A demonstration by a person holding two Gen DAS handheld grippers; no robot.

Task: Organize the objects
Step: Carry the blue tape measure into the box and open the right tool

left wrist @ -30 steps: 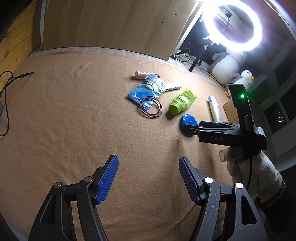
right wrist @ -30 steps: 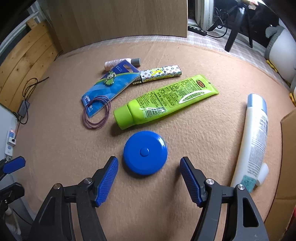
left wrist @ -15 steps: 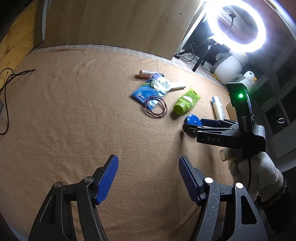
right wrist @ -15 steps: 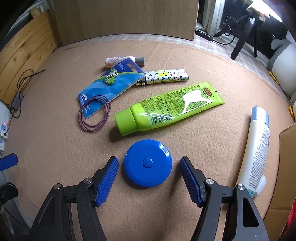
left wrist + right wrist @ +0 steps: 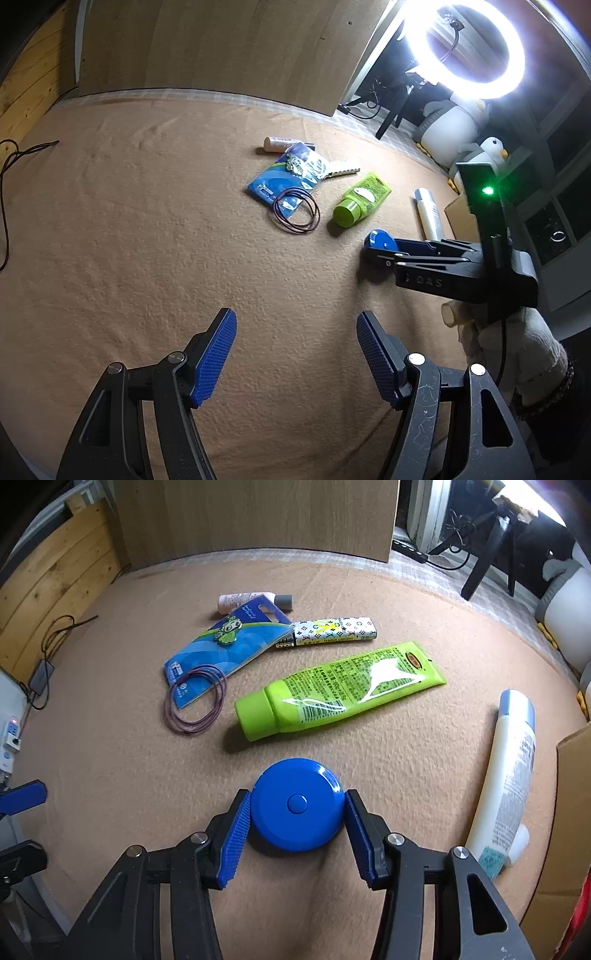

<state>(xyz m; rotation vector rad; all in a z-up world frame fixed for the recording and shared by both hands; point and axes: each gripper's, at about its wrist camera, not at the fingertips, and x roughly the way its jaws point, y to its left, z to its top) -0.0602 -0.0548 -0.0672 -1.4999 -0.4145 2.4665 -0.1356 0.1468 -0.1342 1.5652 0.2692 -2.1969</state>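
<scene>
On the tan blanket (image 5: 369, 590) the right gripper (image 5: 297, 821), tilted steeply down, has just closed its fingers (image 5: 234, 843) on the blue round case (image 5: 297, 803), while only the left view shows the left gripper (image 5: 295, 354) hovering with fingers wide and empty.

Right gripper (image 5: 297, 825) is angled steeply down and its jaws have just been closing in, both blue pads now touching the sides of the round blue tape measure (image 5: 297, 805). A white-gloved hand (image 5: 517, 343) is holding it. Left gripper (image 5: 295, 354) hangs off to the side, tilted down, jaws spread wide with nothing between them.
</scene>
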